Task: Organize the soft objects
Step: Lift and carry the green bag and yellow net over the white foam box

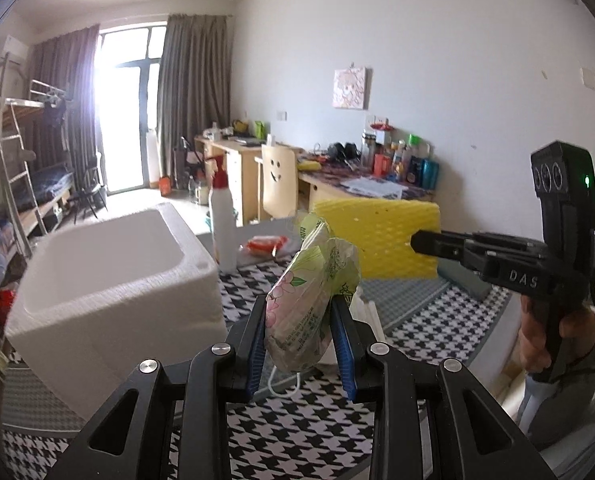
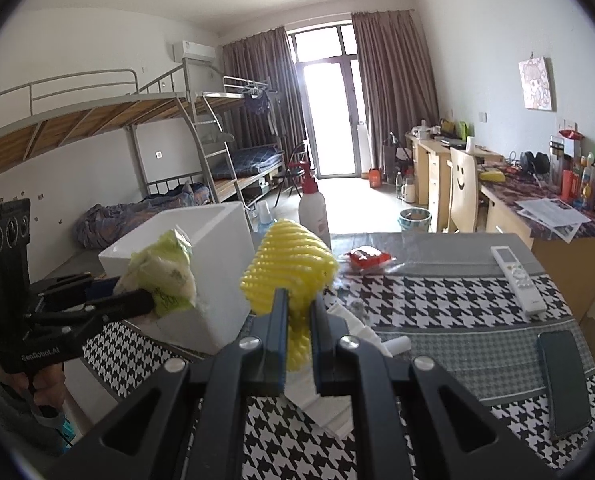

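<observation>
My left gripper (image 1: 299,304) is shut on a green and pink floral tissue pack (image 1: 309,300), held above the table to the right of the white foam box (image 1: 109,280). The pack also shows in the right wrist view (image 2: 161,272), in front of the box (image 2: 217,224). My right gripper (image 2: 299,296) is shut on a yellow foam net (image 2: 289,264), held above the table. The net also shows in the left wrist view (image 1: 381,240), pinched at its right edge by the right gripper (image 1: 417,242).
A white spray bottle (image 1: 222,216) stands behind the box. A red packet (image 2: 367,259) lies mid-table. A white remote (image 2: 517,276) and a dark phone (image 2: 565,384) lie at the right. White foam pieces (image 2: 337,380) lie under the right gripper. The table has a houndstooth cloth (image 2: 437,300).
</observation>
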{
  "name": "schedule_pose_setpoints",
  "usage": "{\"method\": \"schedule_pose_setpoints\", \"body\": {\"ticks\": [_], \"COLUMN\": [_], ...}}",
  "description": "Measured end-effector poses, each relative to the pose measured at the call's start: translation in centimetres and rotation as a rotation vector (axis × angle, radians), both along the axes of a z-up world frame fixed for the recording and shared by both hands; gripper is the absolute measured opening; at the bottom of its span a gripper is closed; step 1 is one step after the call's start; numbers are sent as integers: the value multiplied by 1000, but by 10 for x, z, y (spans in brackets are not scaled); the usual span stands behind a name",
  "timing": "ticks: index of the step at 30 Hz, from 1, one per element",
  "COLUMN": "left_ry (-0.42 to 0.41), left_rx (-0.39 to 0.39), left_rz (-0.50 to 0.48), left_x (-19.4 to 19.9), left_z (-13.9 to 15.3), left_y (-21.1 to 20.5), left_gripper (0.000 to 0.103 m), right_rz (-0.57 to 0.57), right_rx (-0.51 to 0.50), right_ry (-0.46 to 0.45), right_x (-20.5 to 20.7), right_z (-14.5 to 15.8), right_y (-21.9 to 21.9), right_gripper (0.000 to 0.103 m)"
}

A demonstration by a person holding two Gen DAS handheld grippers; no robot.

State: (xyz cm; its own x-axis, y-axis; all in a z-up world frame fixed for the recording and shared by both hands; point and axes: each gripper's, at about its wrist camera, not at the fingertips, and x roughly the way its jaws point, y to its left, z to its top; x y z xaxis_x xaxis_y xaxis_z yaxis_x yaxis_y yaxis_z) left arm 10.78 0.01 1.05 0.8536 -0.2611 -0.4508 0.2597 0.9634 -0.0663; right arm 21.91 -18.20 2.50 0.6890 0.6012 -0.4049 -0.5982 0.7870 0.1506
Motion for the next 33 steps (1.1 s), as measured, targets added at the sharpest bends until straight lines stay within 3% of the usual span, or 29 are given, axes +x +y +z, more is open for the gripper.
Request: {"method": "schedule_pose_setpoints", "body": {"ticks": [13, 33], "left_ry": [-97, -158], "left_rx": [38, 55], "left_rz": [142, 307], "left_x": [-4, 10], "left_z": [19, 35], "left_y": [9, 28], "left_gripper": [32, 32], "right_rz": [17, 71], "right_rx": [6, 32], "right_ry": [-45, -76], "right_x": [-2, 7], "right_z": [14, 31], "right_y": [8, 31], "right_gripper": [13, 13]}}
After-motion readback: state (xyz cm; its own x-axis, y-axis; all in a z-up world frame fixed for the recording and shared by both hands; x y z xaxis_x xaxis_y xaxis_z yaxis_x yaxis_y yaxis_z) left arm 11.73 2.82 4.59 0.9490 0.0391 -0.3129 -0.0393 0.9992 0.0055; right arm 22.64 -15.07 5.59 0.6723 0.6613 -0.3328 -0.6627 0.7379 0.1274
